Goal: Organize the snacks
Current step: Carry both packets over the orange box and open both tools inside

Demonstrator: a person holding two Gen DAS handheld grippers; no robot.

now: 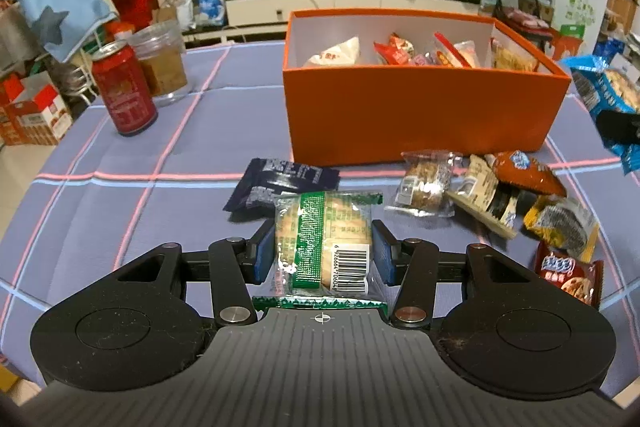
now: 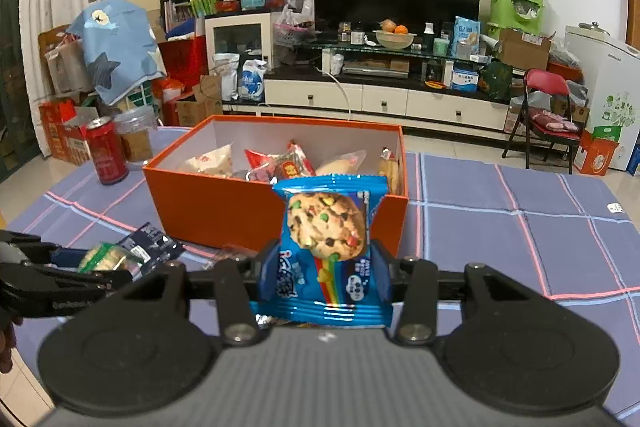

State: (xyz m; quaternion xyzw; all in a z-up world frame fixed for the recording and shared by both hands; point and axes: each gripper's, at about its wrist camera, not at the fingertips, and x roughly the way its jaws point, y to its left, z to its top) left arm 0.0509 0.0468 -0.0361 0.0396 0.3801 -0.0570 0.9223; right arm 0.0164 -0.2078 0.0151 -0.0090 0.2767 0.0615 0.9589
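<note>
Left wrist view: our left gripper (image 1: 323, 249) has its jaws closed on a green-striped cracker packet (image 1: 323, 241), pinched between the blue pads (image 1: 262, 251). Ahead of the jaws lies a dark blue packet (image 1: 280, 183); further ahead and slightly right stands the orange box (image 1: 420, 111), with snacks inside. Loose snacks (image 1: 492, 195) lie right of the jaws on the purple checked tablecloth (image 1: 160, 195). Our right gripper (image 2: 325, 267) clamps a blue cookie packet (image 2: 328, 251), upright between its jaws, with the box just beyond. A red can (image 2: 106, 151) stands far left.
</note>
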